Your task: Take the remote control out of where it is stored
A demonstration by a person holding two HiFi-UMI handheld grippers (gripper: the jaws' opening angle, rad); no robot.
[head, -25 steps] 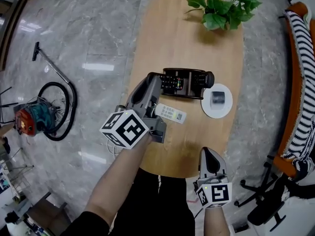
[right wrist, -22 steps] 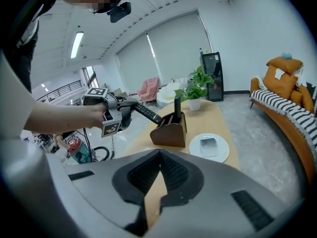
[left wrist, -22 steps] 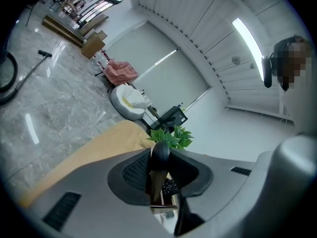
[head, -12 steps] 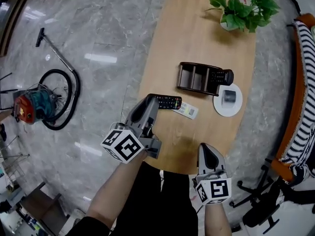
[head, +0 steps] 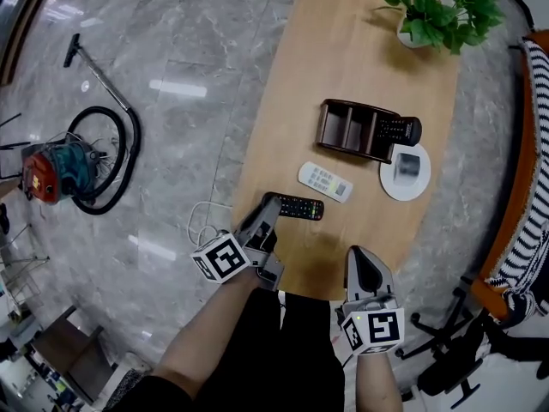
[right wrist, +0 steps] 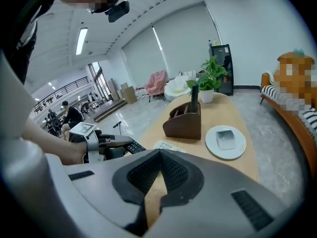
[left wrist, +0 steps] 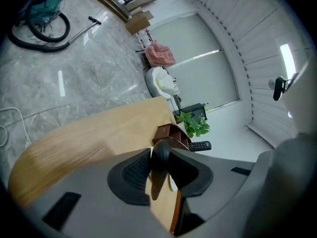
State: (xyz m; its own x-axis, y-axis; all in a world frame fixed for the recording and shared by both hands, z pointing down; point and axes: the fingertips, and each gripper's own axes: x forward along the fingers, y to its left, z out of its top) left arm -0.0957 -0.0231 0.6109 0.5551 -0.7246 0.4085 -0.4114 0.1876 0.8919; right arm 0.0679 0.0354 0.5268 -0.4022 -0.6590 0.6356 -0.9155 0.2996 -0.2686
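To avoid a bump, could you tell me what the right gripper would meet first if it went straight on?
Most likely the table, just short of the white remote; depth is hard to judge.

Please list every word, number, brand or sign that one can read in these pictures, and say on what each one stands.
No text can be read anywhere.
Black remote in the left gripper: key print too small.
White remote: print too small.
Left cube, right cube: black-and-white marker patterns only, no words.
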